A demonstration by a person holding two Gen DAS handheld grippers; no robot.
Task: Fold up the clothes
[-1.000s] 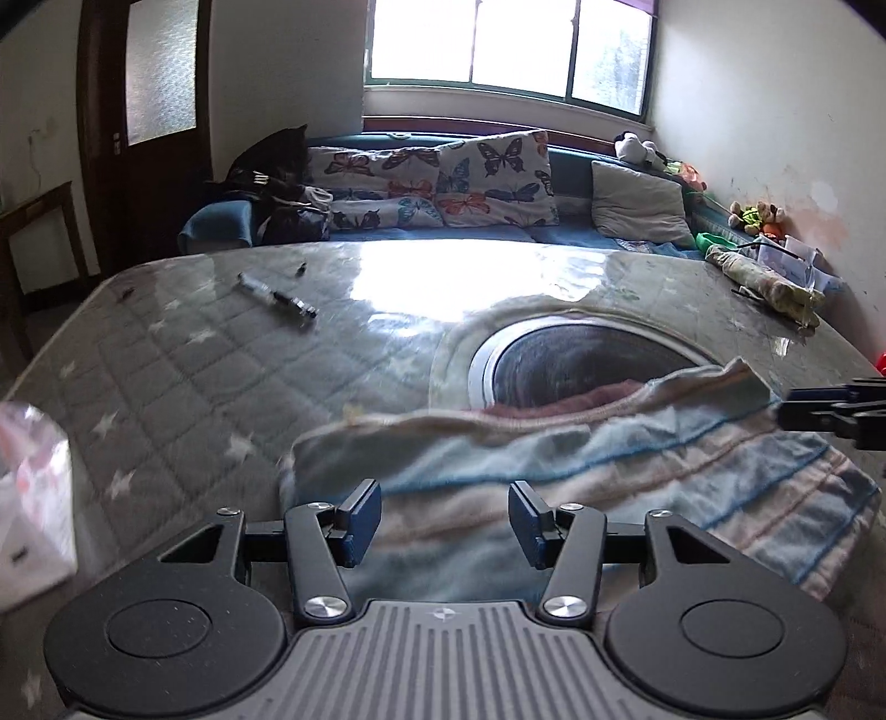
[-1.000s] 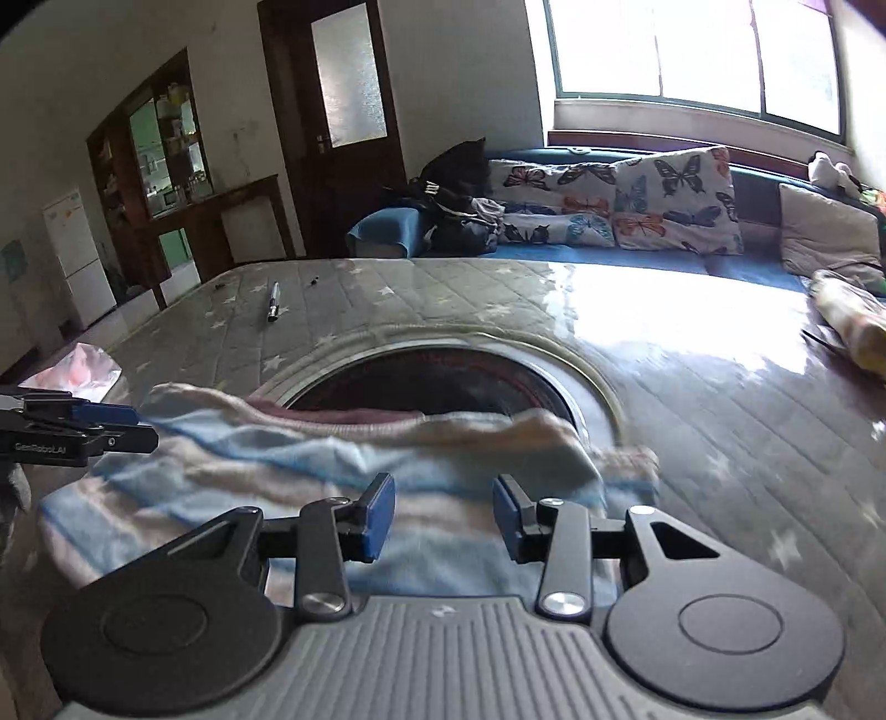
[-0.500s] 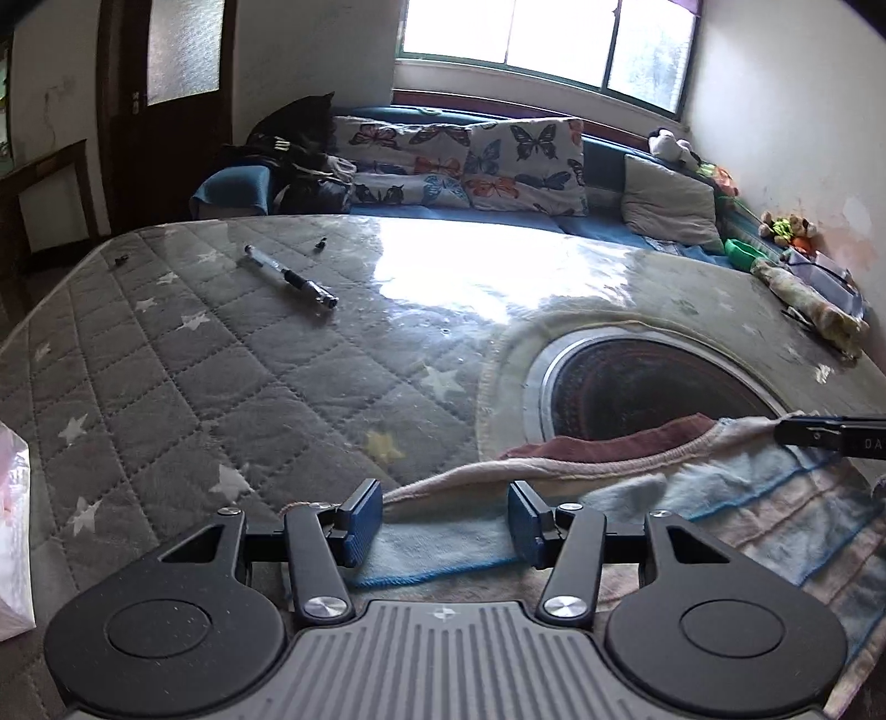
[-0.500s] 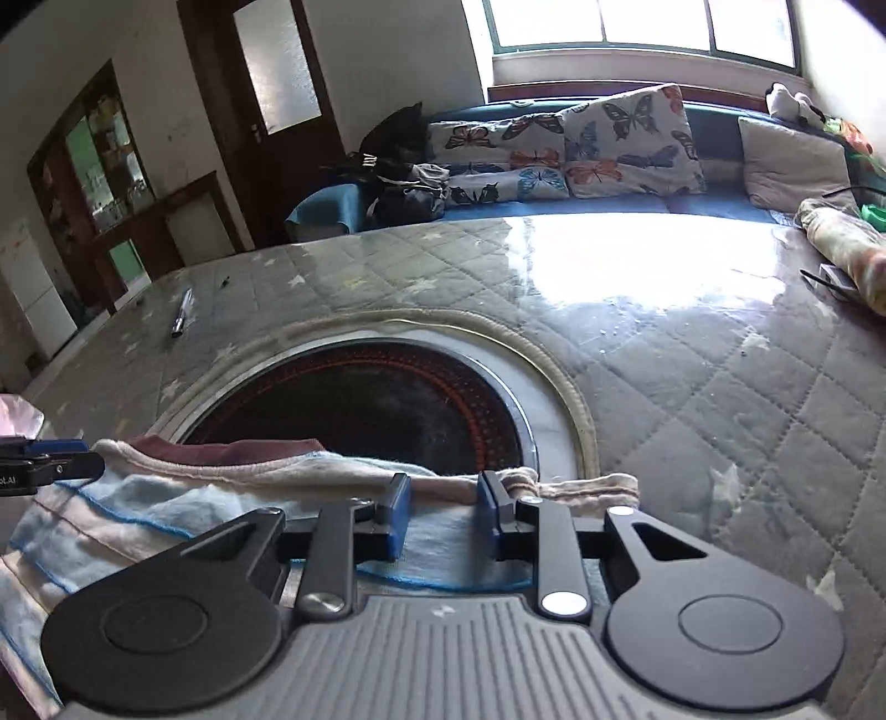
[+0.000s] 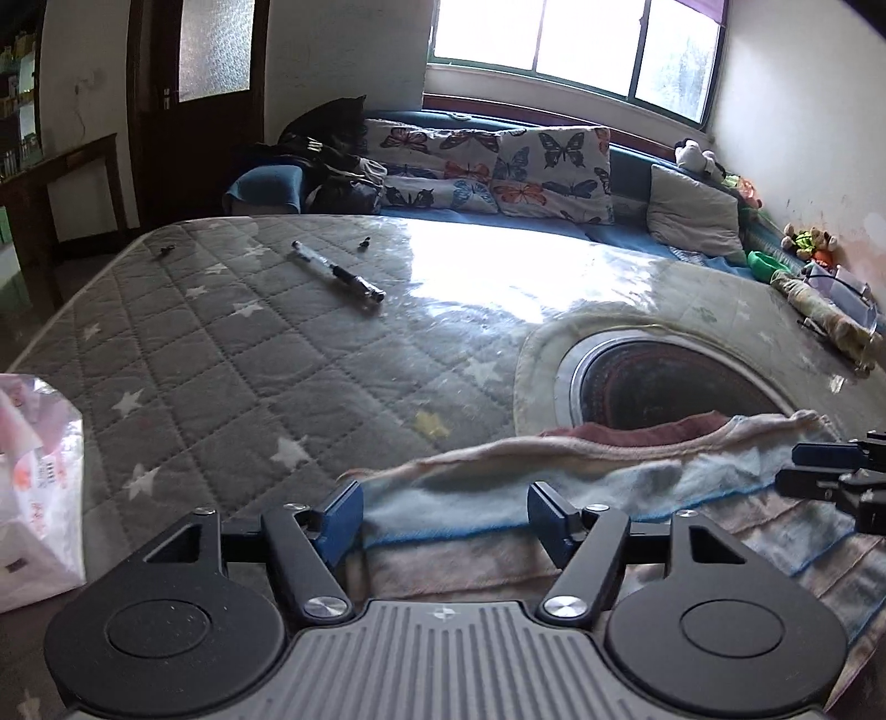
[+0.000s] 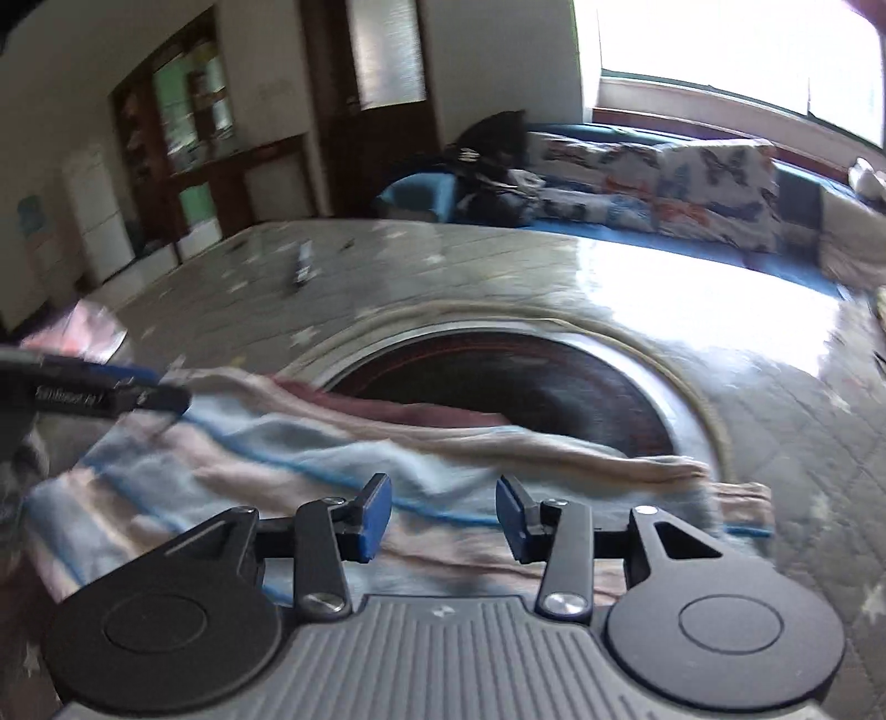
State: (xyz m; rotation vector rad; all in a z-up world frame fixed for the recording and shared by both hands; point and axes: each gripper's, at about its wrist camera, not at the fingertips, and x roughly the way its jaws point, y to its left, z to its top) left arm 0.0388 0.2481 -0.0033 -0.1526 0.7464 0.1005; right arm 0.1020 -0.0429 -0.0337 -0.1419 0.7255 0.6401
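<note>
left gripper (image 5: 446, 518) just opened, jaws apart over striped towel (image 5: 554, 487) | right gripper (image 6: 443, 512) likewise | quilted star-print table cover (image 5: 221, 354) | butterfly cushions (image 5: 498, 171) under window (image 5: 576, 44)

Both wrist cameras ride low, close over striped cloth (image 5: 554, 498) (image 6: 332, 459) on quilted table (image 5: 221, 360), angled down toward window (image 5: 576, 44); left view from cloth's left, right view from its right.
</note>
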